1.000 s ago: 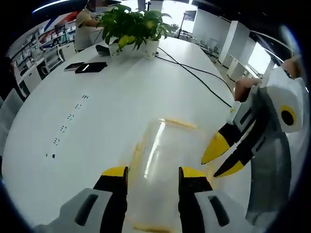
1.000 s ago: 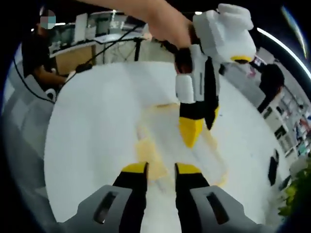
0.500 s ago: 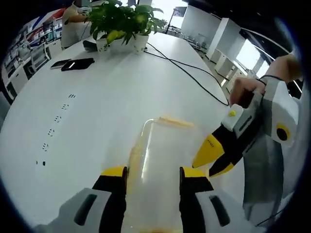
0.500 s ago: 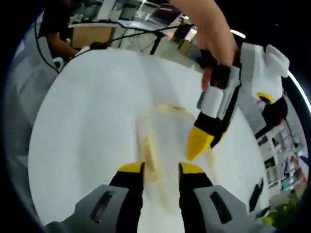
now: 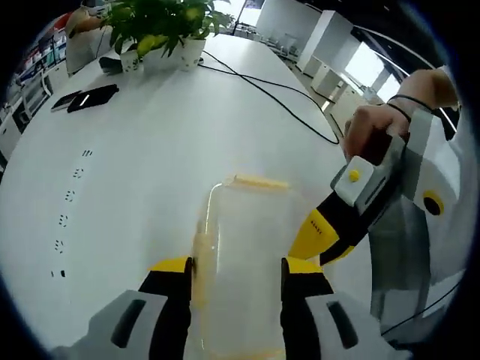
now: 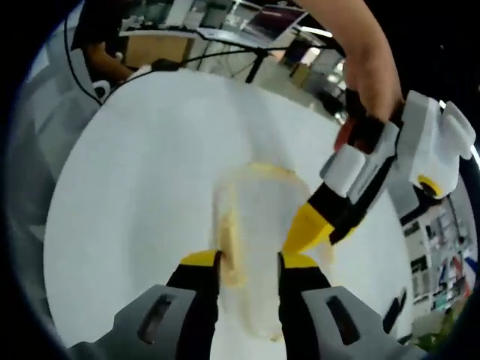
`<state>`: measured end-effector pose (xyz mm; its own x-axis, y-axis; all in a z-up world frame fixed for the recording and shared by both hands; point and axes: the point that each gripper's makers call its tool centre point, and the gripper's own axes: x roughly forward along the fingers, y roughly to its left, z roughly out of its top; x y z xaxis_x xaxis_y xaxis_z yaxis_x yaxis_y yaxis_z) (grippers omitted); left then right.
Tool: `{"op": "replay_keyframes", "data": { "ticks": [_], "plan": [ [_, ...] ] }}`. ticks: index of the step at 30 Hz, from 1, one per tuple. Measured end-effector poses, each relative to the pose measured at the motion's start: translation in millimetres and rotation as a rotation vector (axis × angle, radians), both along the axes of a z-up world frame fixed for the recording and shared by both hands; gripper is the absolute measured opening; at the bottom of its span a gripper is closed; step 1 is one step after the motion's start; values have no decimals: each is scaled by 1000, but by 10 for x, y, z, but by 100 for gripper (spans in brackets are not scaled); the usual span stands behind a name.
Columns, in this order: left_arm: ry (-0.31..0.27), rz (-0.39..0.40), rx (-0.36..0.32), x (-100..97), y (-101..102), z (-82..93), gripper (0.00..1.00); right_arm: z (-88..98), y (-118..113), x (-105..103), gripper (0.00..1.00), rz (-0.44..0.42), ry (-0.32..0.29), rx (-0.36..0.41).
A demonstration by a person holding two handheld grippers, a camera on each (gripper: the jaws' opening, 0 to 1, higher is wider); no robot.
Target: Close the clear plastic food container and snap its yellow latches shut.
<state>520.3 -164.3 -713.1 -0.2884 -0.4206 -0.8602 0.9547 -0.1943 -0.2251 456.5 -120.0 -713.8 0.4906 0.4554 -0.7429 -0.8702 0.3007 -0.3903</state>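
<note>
left gripper view adds a plant [image 5: 154, 30], phones [image 5: 84, 97] and cable [image 5: 274, 90] behind the container [image 5: 244, 255]; left gripper [image 5: 234, 274] and right gripper [image 6: 249, 266] both gape, straddling it

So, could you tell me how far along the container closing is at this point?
The lid looks to be lying on the clear container. Both grippers are at it: the left gripper straddles one end and the right gripper sits at a yellow latch. Whether any latch is snapped can't be told, so latching seems left.
</note>
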Motion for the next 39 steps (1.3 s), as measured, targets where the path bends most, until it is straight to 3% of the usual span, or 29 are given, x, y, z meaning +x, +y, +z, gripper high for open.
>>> {"op": "replay_keyframes", "data": {
  "ticks": [5,10,12,18,23,28,39],
  "plan": [
    [-12,-3,12,16,-1,0,47,-12,-10,4,27,29,-42,-43],
    [-15,-91,6,-16,12,7,42,-37,15,2,27,22,-61,-57],
    [-13,-88,5,13,12,-3,42,-31,9,10,27,14,-61,-55],
    [-4,-85,-3,20,91,-26,51,-21,-59,20,28,-58,-33,-14],
    [-9,-102,-19,-4,81,-18,51,-20,-11,65,34,-78,20,43],
    [11,-117,-18,-64,81,-8,48,-30,8,108,35,-42,29,40],
    [63,-97,3,-75,64,-77,52,-34,25,129,36,-11,56,32]
  ]
}}
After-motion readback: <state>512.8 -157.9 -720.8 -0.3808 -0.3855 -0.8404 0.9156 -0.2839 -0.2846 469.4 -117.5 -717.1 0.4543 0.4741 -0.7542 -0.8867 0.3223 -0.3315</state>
